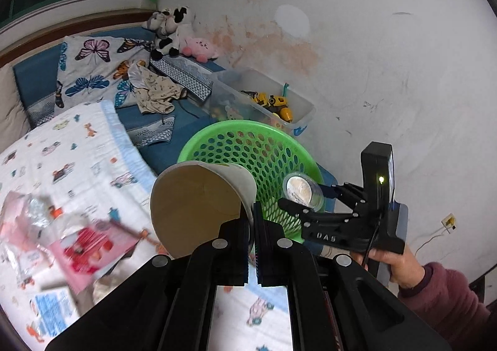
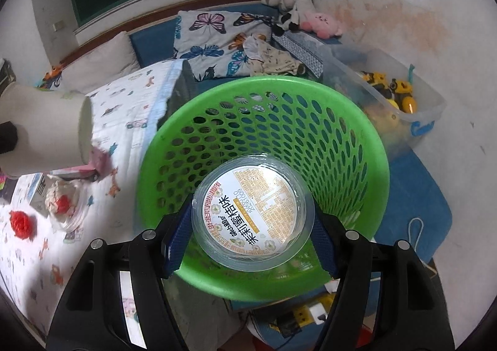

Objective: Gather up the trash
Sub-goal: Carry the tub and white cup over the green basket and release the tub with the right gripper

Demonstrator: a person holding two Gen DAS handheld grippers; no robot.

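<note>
Left wrist view: black left tongs (image 1: pixel 252 239) nearest the lens, pinched shut on the wall of a paper cup (image 1: pixel 198 205), one finger inside the rim, one outside. Cup is tipped, mouth toward the camera, carried beside the green basket (image 1: pixel 248 145) that stands on the bed (image 1: pixel 77 145). Beyond it, the right tongs (image 1: pixel 299 195), borne by a hand (image 1: pixel 394 264), hold a clear plastic tub (image 1: pixel 299 190) over the basket's mouth. More wrappers (image 1: pixel 62 236) lie blurred on the quilt, not yet collected.

Right wrist view: blue pads of the right tongs (image 2: pixel 251 223) clamp the tub (image 2: pixel 253 215) by its sides, printed label facing up, directly above the basket (image 2: pixel 264 108) opening; likely placed for a drop. Paper cup (image 2: pixel 46 133) waits at the left, short of the rim. Toy bin (image 2: pixel 388 96) sits behind the basket.
</note>
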